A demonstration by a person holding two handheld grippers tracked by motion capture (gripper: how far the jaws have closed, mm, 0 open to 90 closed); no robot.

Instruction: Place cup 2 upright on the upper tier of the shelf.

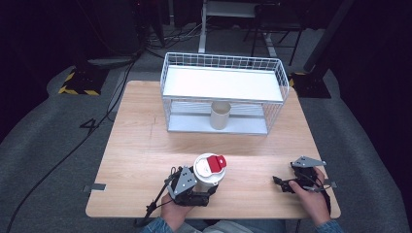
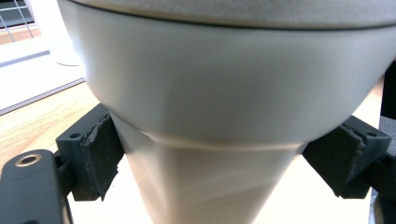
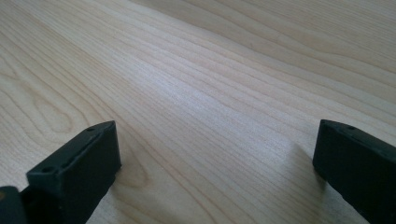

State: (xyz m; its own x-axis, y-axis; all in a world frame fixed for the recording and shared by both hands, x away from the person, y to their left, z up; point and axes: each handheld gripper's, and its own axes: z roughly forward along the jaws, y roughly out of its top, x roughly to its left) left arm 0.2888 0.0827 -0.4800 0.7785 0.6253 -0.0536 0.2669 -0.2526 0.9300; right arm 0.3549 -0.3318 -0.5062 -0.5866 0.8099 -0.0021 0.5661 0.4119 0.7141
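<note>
Your left gripper pinches the lidded white cup between its pads; your right gripper, well apart, rests spread above bare table.

Lidded cup placed near table's 6 o'clock edge, wire rack set at 12 o'clock, second cup kept inside rack.

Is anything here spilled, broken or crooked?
Nothing stands out. The cup with the red-tabbed lid stands upright, clamped by the left hand-held gripper. A second cup stands upright on the lower shelf of the wire rack. No spill shows on the table.
</note>
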